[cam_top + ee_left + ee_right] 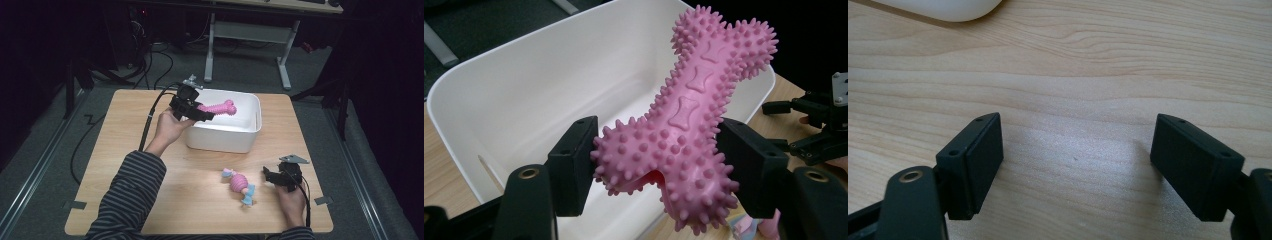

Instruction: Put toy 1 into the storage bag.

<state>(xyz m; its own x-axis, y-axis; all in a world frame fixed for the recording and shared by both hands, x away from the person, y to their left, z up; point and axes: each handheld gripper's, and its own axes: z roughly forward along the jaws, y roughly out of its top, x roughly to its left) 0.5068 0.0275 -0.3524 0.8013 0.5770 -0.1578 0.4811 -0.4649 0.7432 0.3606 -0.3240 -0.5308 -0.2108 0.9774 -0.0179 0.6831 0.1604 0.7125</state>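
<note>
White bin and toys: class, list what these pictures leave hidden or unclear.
- White bin: floor part hidden by pink spiky bone in the left gripper view, by its near wall in the high view.
- Pink and blue toy: too small in the high view to identify.
- Bone's underside: faces away.

Pink bone toy (684, 125): soft-looking rubbery surface, studded all over with nubs. White bin (539, 95): smooth, faintly glossy plastic. Table (1088, 65): pale wood grain, matt. Left gripper (659, 172) pads: matt black plastic.
</note>
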